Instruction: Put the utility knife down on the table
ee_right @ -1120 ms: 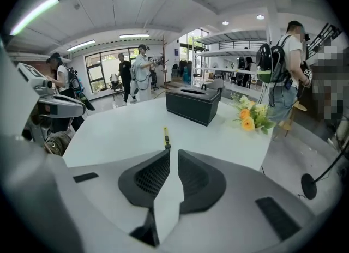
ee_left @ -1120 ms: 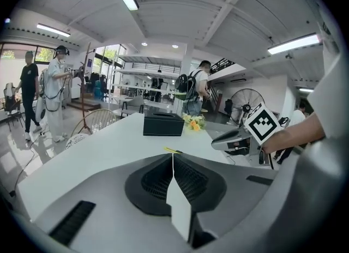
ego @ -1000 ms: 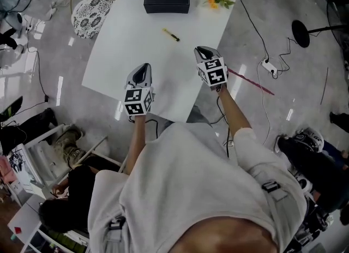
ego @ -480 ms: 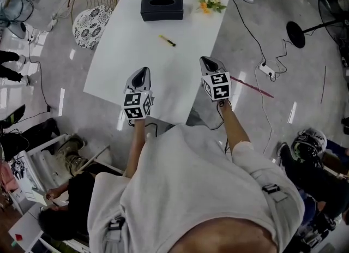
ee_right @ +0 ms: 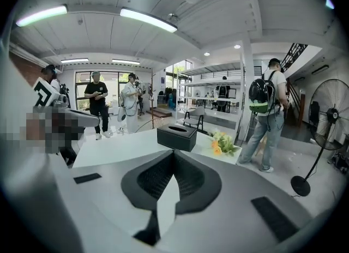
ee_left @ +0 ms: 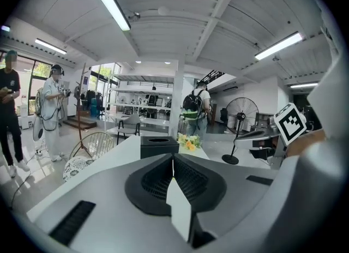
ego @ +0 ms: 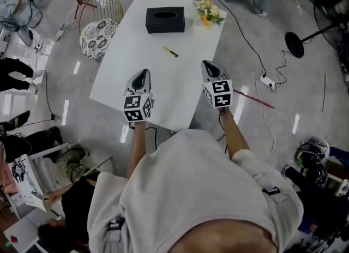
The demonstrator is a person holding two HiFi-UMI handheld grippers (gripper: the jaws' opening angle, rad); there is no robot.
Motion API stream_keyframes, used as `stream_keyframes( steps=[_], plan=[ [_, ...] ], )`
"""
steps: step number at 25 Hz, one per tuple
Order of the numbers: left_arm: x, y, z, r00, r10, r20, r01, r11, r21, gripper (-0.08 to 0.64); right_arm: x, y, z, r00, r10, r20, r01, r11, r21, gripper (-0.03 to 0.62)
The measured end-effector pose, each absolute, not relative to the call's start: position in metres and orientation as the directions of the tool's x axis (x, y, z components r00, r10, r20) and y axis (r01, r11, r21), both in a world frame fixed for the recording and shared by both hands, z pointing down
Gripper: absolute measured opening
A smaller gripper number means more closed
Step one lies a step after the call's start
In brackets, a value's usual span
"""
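Observation:
The utility knife (ego: 171,52), small, yellow and black, lies flat on the white table (ego: 125,66), near its middle and short of the black tissue box (ego: 164,20). My left gripper (ego: 142,74) hangs over the table's near edge, jaws shut with nothing between them. Over the near right corner my right gripper (ego: 209,66) is likewise shut and empty, well apart from the knife. In the left gripper view (ee_left: 173,162) and the right gripper view (ee_right: 174,156) the pads meet. The knife is hidden in both gripper views.
A small flower bunch (ego: 206,12) sits at the table's far right corner. A round wire chair (ego: 99,28) stands left of the table. Cables and a power strip (ego: 269,80) lie on the floor to the right, by a fan base (ego: 293,44). People stand around the room.
Both grippers have risen and drawn back toward the table's near edge. The knife stays where it lay on the table.

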State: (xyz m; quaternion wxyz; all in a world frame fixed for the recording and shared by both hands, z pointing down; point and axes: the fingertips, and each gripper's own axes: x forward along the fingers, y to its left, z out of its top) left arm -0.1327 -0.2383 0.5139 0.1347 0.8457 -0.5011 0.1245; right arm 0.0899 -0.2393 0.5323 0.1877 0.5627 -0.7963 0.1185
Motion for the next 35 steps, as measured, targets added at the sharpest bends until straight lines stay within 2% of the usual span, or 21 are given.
stream_keyframes(
  steps=[12, 35],
  plan=[
    [-0.132, -0.246, 0.486, 0.455, -0.844, 0.284, -0.888, -0.453, 0.078, 0.023, 0.09, -0.247, 0.507, -0.306, -0.876, 0.374, -0.939, 0.342, 0.033, 0.031],
    [-0.127, -0.249, 0.489, 0.44, -0.852, 0.282, -0.896, -0.437, 0.079, 0.023, 0.09, -0.256, 0.511, -0.324, -0.865, 0.383, -0.928, 0.369, 0.049, 0.032]
  ],
)
